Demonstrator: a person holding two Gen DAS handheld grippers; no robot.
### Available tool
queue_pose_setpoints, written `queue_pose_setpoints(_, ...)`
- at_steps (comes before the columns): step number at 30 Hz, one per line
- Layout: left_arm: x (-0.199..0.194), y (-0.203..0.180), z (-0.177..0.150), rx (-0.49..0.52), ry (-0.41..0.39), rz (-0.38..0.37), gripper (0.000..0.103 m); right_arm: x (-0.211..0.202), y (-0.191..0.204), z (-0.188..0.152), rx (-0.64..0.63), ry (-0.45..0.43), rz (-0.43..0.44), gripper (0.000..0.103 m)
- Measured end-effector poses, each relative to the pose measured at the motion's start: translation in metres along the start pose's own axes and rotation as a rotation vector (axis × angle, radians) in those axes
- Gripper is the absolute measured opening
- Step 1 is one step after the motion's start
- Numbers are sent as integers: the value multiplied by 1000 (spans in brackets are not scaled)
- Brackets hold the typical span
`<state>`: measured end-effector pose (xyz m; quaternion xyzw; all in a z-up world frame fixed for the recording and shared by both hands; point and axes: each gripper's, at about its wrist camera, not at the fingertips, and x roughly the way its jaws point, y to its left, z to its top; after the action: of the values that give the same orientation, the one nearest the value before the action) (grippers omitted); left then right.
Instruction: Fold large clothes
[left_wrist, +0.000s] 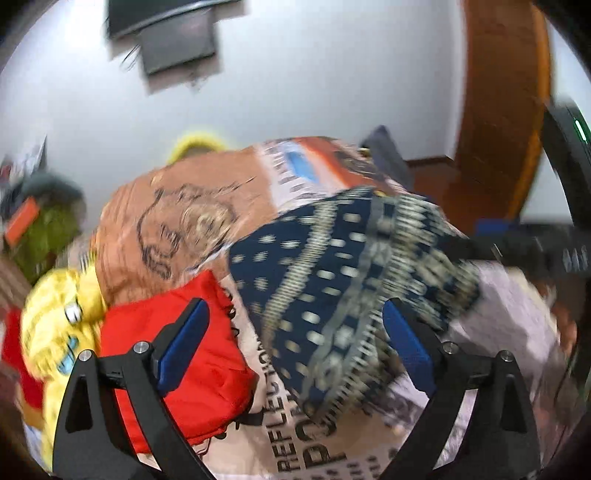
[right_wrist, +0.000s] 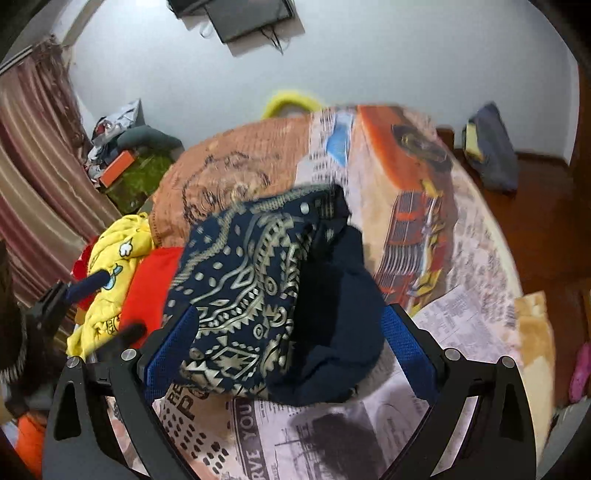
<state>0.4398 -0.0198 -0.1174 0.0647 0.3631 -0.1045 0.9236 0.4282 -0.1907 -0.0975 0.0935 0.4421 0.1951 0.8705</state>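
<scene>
A navy garment with a cream paisley print lies bunched on the bed's printed sheet. It also shows in the right wrist view, folded over with its plain navy inside showing. My left gripper is open, its blue pads wide apart, over the garment's near edge and a red cloth. My right gripper is open, its pads on either side of the garment's near part. The left gripper shows at the left of the right wrist view.
A yellow cartoon-print garment and the red cloth lie at the bed's left. An orange-brown blanket covers the far part. Curtains hang at left. A dark bundle lies on the wooden floor at right.
</scene>
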Motion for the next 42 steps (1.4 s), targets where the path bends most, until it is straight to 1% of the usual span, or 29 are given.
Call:
queue_pose_setpoints(2,20,15,0,-71,44,-8,95,16,-10,-4,37,49,20,98)
queue_pose_setpoints(3,34,21,-2,-100,79,-13,95,24,-16,-7,46,74,17,98)
queue_pose_setpoints(4,47,24,-6,-110,117,-20,95,33,-22,-11,49,101,-8,98)
queue_pose_setpoints(5,63,25,-14,-108,158,-53,96,41,-28,-16,42,129,-45,98)
queue_pose_setpoints(6,69,26,-22,-112,166,-76,99,47,-34,-21,34,147,-60,98)
queue_pose_setpoints(8,76,27,-37,-129,170,-103,103,60,-49,-36,40,201,-50,98)
queue_pose_setpoints(10,74,26,-49,-133,166,-132,103,65,-59,-48,64,227,-23,99)
queue_pose_setpoints(11,73,25,-53,-136,164,-135,103,65,-63,-54,74,234,-3,99)
queue_pose_setpoints(13,66,22,-60,-137,163,-134,103,60,-62,-59,72,232,-2,99)
queue_pose_setpoints(15,57,18,-65,-118,151,-112,103,53,-58,-63,44,224,-17,99)
queue_pose_setpoints(20,35,20,-72,-105,147,-82,103,28,-41,-70,-54,201,-102,99)
queue_pose_setpoints(22,26,23,-75,-88,153,-67,102,18,-39,-74,-84,196,-120,99)
queue_pose_setpoints(24,19,24,-79,-53,166,-41,102,7,-36,-75,-103,189,-124,99)
queue_pose_setpoints(25,16,24,-81,-27,174,-9,102,0,-34,-74,-107,183,-122,99)
queue_pose_setpoints(27,7,29,-83,-5,159,35,102,-11,-30,-71,-109,162,-111,99)
queue_pose_setpoints(30,-6,40,-77,-30,133,48,102,-19,-21,-55,-93,121,-74,99)
queue_pose_setpoints(33,-13,54,-62,-94,98,24,102,-16,-22,-38,-48,88,-9,100)
queue_pose_setpoints(35,-9,62,-51,-131,93,6,102,-9,-22,-28,-8,86,28,100)
queue_pose_setpoints(36,-4,65,-45,-158,98,-16,102,-4,-24,-23,10,93,45,100)
queue_pose_setpoints(37,3,68,-40,-180,108,-44,102,4,-25,-19,30,106,67,100)
queue_pose_setpoints(39,20,70,-32,-228,141,-125,102,20,-29,-13,65,135,98,100)
queue_pose_setpoints(40,31,71,-30,-256,164,-166,102,30,-32,-11,85,152,100,100)
queue_pose_setpoints(42,51,71,-29,-299,208,-221,102,48,-39,-11,126,190,92,100)
